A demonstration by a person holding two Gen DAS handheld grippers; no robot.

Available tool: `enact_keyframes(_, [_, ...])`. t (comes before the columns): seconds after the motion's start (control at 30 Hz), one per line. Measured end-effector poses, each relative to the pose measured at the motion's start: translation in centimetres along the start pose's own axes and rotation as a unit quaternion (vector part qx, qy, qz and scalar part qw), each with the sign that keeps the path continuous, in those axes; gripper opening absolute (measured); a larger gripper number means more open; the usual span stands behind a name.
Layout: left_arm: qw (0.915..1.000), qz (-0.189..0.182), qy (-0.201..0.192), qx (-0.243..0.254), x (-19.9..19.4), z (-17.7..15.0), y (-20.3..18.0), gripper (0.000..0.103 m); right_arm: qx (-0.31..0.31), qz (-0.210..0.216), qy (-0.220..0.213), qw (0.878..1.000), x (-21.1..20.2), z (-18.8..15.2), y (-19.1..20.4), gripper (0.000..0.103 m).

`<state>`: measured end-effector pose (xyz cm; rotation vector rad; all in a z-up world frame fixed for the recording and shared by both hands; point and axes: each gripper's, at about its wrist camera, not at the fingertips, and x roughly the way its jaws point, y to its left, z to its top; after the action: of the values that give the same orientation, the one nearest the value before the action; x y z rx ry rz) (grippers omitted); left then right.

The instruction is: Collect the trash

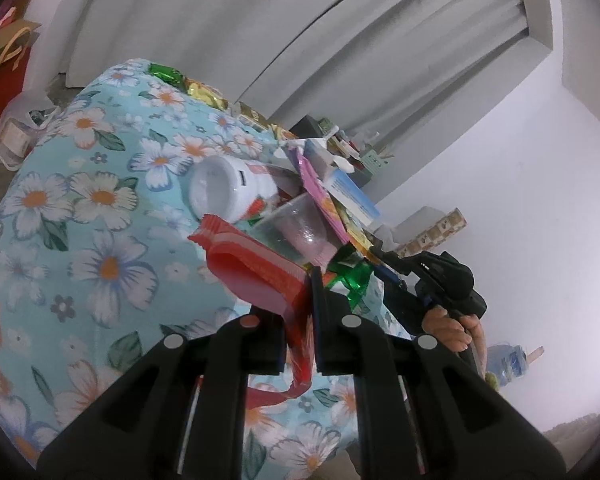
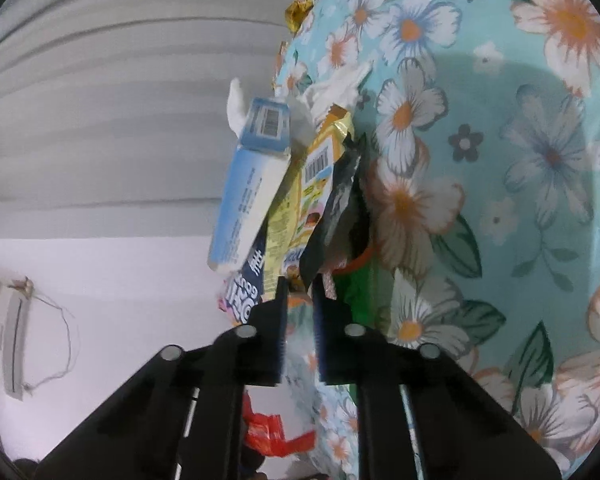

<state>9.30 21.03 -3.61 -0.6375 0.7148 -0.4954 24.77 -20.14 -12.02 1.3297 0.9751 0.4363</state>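
Trash heap on a table covered by a floral cloth (image 1: 80, 216), light blue with white and orange flowers; both views strongly tilted.

Left gripper (image 1: 311, 280): clenched on a red wrapper (image 1: 256, 268). The wrapper's crimped end sticks out ahead of the fingers toward the heap, and its tail hangs down between the jaws below the pads.

Right gripper (image 2: 300, 284): jaws drawn close together at the near edge of the heap. A black wrapper (image 2: 340, 208) and a yellow wrapper (image 2: 296, 208) reach down to the fingertips; cannot tell whether either is pinched. In the left view this gripper appears at the right of the heap, with a person's hand (image 1: 452, 328) on its handle.

Heap contents, left view:
- white plastic jar (image 1: 224, 188), lying on its side, open mouth toward the camera, just behind the red wrapper
- clear plastic cup (image 1: 296, 228), lying on its side, between the jar and the packets
- pink packet (image 1: 320, 192), leaning over the cup
- green foil wrapper (image 1: 350, 280), just beside the left fingertips
- green and gold wrappers (image 1: 188, 80) at the far edge of the cloth

Heap contents, right view:
- light blue carton (image 2: 252, 184) with barcode, leaning on the yellow wrapper
- crumpled white tissue (image 2: 332, 88) behind the carton

Background: grey curtain (image 1: 340, 20), white wall (image 1: 520, 200).
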Motion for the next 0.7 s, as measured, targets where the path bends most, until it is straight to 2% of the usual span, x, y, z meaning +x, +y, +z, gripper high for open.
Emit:
enact_keyframes(0.33, [0.9997,-0.012,0.010,0.019,0.5,-0.2,-2.6,0.008,-0.041,0.006,-0.014,0.999,-4.5,-2.1,0.3,0.005])
enact_keyframes(0.47, [0.9987,-0.021,0.018,0.042,0.8,-0.2,-4.7,0.008,-0.059,0.013,-0.020,0.998,-7.4,-3.4,0.3,0.005])
enact_keyframes(0.6, [0.9956,-0.040,0.041,0.074,2.4,-0.2,-7.9,0.008,-0.080,0.023,-0.049,0.995,-11.5,-3.8,0.4,0.004])
enact_keyframes(0.7, [0.9916,-0.062,0.065,0.093,4.3,-0.1,-10.5,0.008,-0.096,0.017,-0.096,0.991,-16.5,-4.1,0.2,0.004])
